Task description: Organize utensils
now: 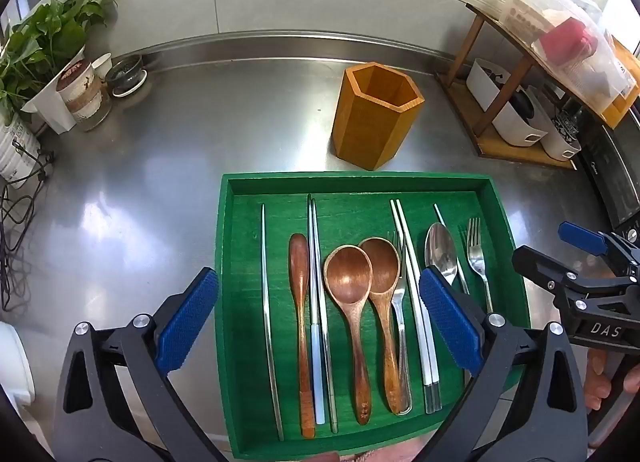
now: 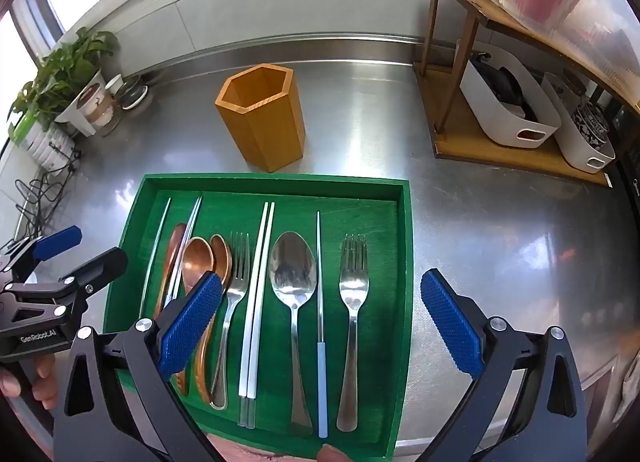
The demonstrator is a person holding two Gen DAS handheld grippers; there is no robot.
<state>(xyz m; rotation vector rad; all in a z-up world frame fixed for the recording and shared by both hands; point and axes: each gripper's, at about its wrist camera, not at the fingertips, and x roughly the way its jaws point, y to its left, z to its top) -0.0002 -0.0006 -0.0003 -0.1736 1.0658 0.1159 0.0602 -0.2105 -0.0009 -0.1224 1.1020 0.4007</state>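
Blue-padded fingers (image 1: 188, 318) of the left gripper (image 1: 320, 322) fill the bottom of the left wrist view, spread wide with nothing between them, hanging over the green tray (image 1: 360, 182). Same deal for the right gripper (image 2: 332, 322): spread wide, empty, over the tray's right side.

Progress-wise, looks like nothing's been sorted yet. All the utensils lie flat in the tray on the steel bench (image 1: 160, 182): wooden spoons (image 1: 350, 286), a metal spoon (image 2: 294, 274), forks (image 2: 353, 286), white chopsticks (image 2: 256, 302) and some metal ones. The hexagonal wooden holder (image 2: 262, 122) just behind the tray looks empty, so I'd guess everything has to go in there.

Hard to see: the tray's near edge is cut off, one fork is half buried under a wooden spoon, and the holder's bottom isn't visible.
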